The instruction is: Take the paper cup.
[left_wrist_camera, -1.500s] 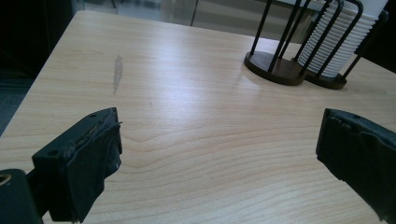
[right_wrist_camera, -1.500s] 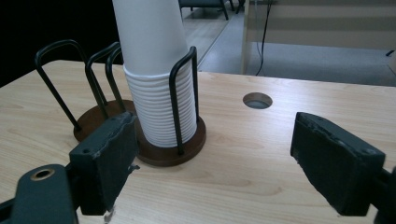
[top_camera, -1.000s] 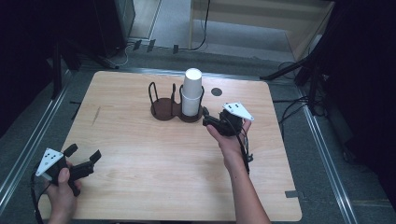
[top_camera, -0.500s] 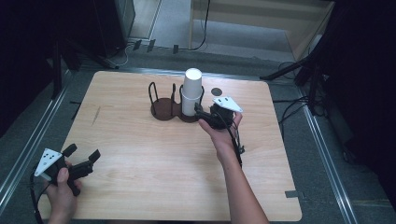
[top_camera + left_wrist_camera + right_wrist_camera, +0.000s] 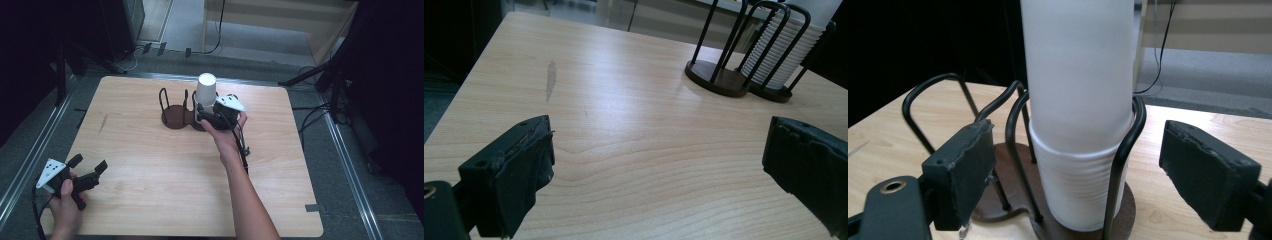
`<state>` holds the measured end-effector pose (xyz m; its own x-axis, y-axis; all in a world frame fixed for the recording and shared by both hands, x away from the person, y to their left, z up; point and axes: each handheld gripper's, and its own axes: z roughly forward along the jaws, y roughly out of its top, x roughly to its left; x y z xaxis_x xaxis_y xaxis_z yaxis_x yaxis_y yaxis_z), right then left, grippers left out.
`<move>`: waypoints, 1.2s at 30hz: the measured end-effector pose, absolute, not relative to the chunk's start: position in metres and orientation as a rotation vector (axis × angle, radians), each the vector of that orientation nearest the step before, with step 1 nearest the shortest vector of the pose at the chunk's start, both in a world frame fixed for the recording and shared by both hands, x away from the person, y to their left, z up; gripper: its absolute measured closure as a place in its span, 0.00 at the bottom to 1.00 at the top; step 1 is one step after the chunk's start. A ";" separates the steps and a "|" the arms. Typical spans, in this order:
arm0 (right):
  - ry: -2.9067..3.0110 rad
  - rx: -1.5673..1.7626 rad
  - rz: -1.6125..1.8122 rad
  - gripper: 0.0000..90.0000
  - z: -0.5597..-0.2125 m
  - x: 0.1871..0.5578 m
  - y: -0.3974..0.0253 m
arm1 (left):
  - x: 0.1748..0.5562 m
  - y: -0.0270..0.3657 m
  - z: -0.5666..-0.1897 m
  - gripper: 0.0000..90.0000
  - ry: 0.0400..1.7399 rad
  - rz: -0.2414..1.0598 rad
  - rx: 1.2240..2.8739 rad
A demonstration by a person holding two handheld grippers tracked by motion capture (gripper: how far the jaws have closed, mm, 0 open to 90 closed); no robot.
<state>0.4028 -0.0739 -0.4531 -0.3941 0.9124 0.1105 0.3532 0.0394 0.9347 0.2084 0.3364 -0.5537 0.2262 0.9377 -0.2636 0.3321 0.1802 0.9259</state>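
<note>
two jaws of the right hand-held gripper (image 5: 204, 119) have closed in, spread open around the cup stack (image 5: 1078, 115) in its wire holder (image 5: 176, 111); grasp looks imminent. left hand-held gripper (image 5: 90, 173) rests open over the bench (image 5: 150, 175).

White cup stack (image 5: 206, 95) in a wire holder (image 5: 176, 111)

An upright stack of white cups is seated in the right-hand ring of a dark wire holder with two round brown bases, set near the far middle of the desk (image 5: 150, 200). The lower cups are ribbed at their rims, as seen in the left gripper view (image 5: 781, 55); the upper part is smooth and rises well above the wire loops (image 5: 1078, 75). The left-hand ring is seen empty.
</note>
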 end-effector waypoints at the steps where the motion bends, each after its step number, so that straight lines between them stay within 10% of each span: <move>1: 1.787 1.277 1.354 0.16 -0.453 0.403 -0.074 | 0.208 0.336 -0.554 0.01 1.319 0.677 1.368; 36: 1.753 1.343 1.335 0.18 -0.450 0.452 -0.048 | 0.208 0.338 -0.554 0.01 1.313 0.664 1.357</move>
